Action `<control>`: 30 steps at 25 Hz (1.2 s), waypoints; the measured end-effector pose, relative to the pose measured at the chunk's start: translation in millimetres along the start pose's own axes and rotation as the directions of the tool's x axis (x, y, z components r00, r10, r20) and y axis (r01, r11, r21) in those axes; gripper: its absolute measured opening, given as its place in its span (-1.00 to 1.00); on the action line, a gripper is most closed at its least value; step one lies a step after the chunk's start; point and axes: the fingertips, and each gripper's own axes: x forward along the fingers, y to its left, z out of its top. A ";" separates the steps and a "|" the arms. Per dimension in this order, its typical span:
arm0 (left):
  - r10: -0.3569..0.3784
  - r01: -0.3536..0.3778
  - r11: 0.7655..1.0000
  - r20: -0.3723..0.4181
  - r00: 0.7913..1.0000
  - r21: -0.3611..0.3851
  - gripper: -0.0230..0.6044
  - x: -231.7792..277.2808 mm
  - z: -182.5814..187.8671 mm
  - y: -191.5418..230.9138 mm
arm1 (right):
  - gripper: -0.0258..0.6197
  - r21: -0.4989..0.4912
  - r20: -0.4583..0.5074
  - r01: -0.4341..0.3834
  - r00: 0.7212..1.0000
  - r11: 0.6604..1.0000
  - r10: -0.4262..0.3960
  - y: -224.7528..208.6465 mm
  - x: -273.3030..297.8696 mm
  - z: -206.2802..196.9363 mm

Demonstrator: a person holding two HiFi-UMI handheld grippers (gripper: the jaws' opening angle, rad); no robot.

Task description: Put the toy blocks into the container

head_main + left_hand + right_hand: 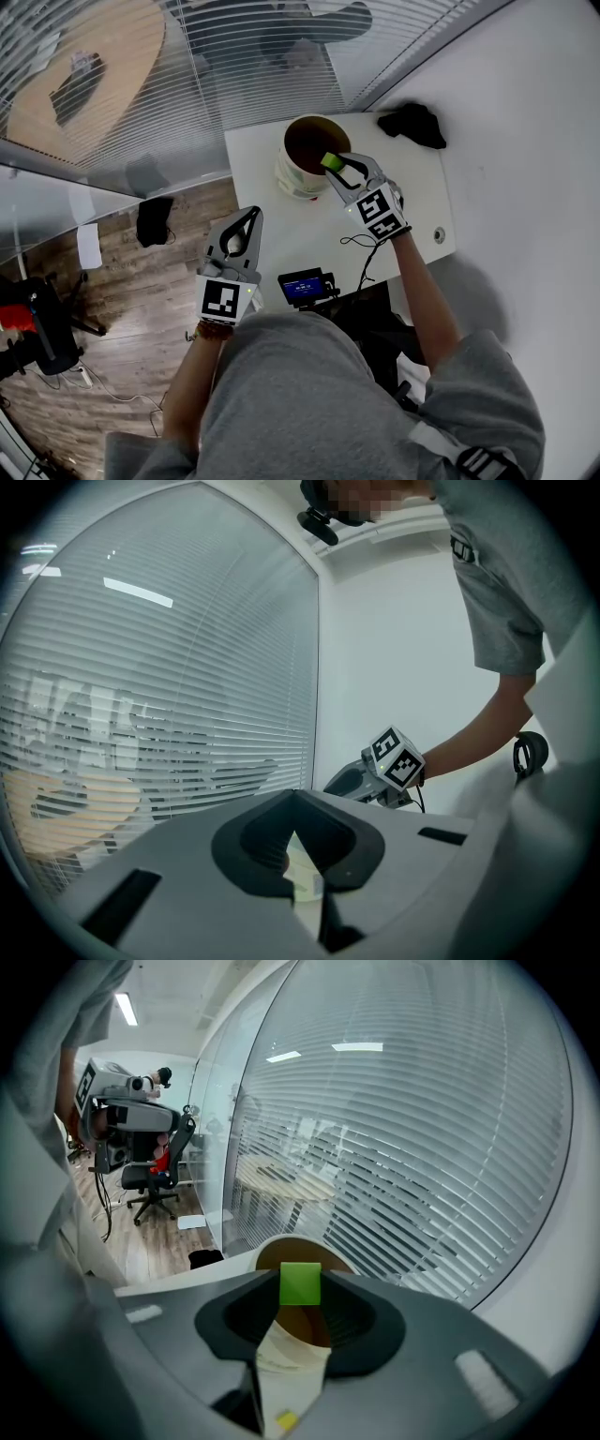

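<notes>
A green toy block (pixel 331 161) (pixel 300 1283) is pinched between the tips of my right gripper (pixel 336 163) (pixel 300 1277). It hangs just over the near rim of the container (pixel 292 178) (pixel 292 1358), a pale round tub with a brown inside that stands at the back of the white table (pixel 281 234). My left gripper (pixel 252 215) (pixel 292 792) is over the table's left edge, well short of the tub. Its tips meet and nothing is between them. The left gripper view shows the right gripper's marker cube (pixel 398 758) ahead.
A black cloth (pixel 412 122) lies on the table's far right corner. A black device with a blue screen (pixel 305 286) sits at the near edge, with a thin cable (pixel 361 246) beside it. A glass wall with blinds (pixel 187 84) runs behind the table.
</notes>
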 end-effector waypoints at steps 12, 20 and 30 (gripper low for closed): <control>0.004 -0.004 1.000 0.004 1.000 0.009 -0.94 -0.3 -1.0 4.2 | -0.48 0.009 -0.004 0.020 1.000 1.000 -0.020 -3.2 6.1 -4.2; -0.003 0.003 1.000 0.000 1.000 0.006 -0.94 -3.3 -0.1 4.6 | -0.46 0.006 -0.006 0.051 0.999 0.999 -0.051 -4.8 1.9 3.0; -0.034 0.034 0.999 -0.013 0.999 0.014 -0.94 3.9 -4.7 -2.2 | -0.47 0.095 0.042 0.081 0.995 0.992 -0.086 -8.0 -15.3 7.6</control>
